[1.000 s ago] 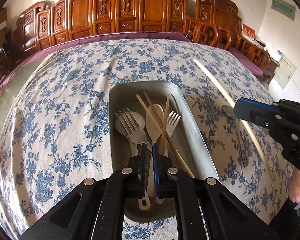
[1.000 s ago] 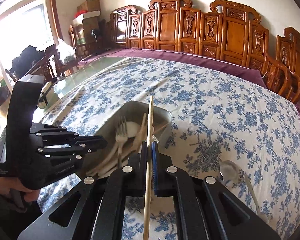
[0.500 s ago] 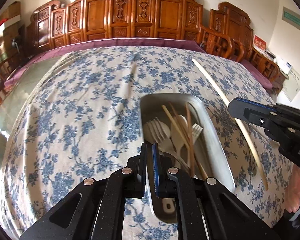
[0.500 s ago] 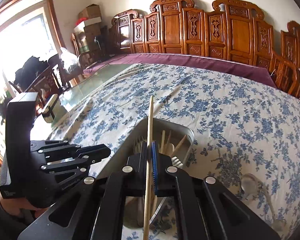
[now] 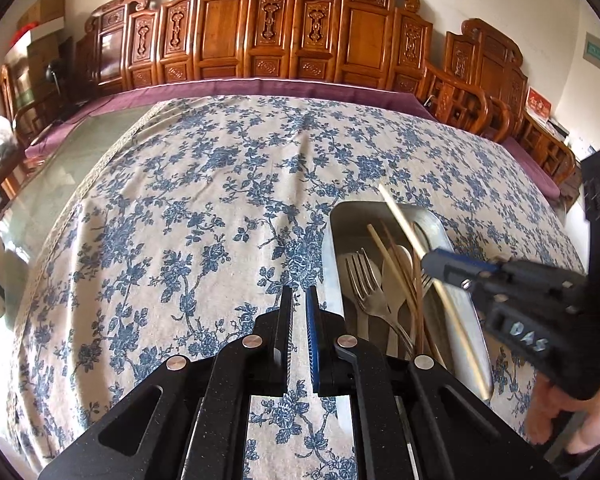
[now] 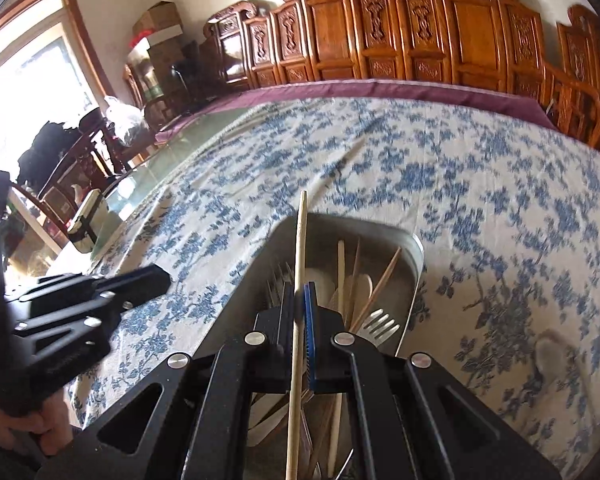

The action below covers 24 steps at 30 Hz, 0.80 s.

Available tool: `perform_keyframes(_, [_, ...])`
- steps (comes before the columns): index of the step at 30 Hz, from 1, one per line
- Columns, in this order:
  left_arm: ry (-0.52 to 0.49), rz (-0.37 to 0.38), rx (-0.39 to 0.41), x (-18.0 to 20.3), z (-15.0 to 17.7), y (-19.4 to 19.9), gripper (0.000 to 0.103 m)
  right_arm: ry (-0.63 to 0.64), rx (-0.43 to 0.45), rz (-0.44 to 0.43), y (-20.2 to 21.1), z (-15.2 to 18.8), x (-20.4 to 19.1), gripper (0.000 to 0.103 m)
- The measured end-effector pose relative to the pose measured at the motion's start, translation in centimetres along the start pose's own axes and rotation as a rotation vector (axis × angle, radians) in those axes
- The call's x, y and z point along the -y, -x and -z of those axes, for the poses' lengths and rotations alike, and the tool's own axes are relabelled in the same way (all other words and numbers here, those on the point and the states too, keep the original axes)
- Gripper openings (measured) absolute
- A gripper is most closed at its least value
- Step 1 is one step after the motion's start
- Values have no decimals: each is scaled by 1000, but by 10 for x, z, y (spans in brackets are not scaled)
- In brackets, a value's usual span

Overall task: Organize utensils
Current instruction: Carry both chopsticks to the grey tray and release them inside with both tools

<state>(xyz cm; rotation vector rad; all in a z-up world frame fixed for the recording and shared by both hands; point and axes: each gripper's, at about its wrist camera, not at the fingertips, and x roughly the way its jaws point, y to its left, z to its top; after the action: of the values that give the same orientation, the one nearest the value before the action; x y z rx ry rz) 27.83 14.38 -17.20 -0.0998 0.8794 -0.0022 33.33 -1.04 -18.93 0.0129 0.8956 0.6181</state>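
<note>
A metal tray [image 5: 334,240] [image 6: 416,264] on the floral tablecloth holds forks [image 5: 364,284], spoons and wooden chopsticks [image 6: 341,276]. My right gripper [image 6: 299,300] is shut on a pale wooden chopstick [image 6: 300,248] and holds it over the tray, pointing away; in the left wrist view that gripper [image 5: 452,270] and its chopstick [image 5: 400,216] hang above the tray's right side. My left gripper [image 5: 298,308] is shut and empty, over bare cloth just left of the tray.
A metal spoon [image 6: 552,354] lies on the cloth right of the tray. Carved wooden chairs [image 5: 268,28] line the table's far side. A glass tabletop strip [image 5: 60,176] shows at the left.
My left gripper has moved left off the tray to the cloth beside it. My right gripper has carried the chopstick leftward to above the tray.
</note>
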Motion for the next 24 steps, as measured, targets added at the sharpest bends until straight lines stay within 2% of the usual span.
perform_keyframes(5, [1,1,0,0,1,0,6,-19,-35,0,-14,15,4,6])
perform_keyframes(15, [-12,13,5,9,2,3,6,42,-10,-13,-1,16,-6,7])
perform_keyframes(24, [-58,44,20,36,5,11,6,102,54,42,58,35,20,7])
